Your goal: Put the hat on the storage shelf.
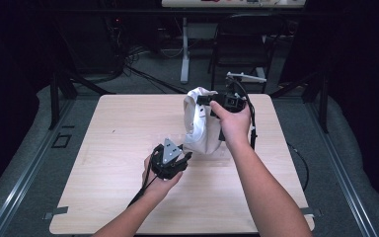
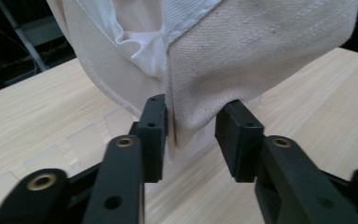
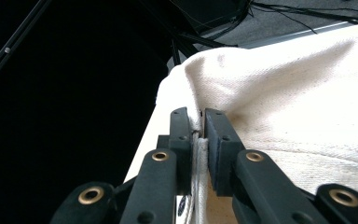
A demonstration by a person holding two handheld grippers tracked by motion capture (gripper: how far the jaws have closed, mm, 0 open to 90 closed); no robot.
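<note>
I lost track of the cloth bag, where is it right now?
In the high view the cream cloth bag hangs over the table's far middle, pinched by the right gripper, the left gripper at its bottom corner.

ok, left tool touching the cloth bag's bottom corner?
Partly touching. In the left gripper view, the cloth bag's corner lies against one pad of the left tool; a gap shows at the other.

From my remote station: no legible text, labels, brands or nos. anywhere — none on the cream canvas cloth bag (image 1: 200, 123), none on the pale wood-grain tabletop (image 1: 118, 143).
</note>
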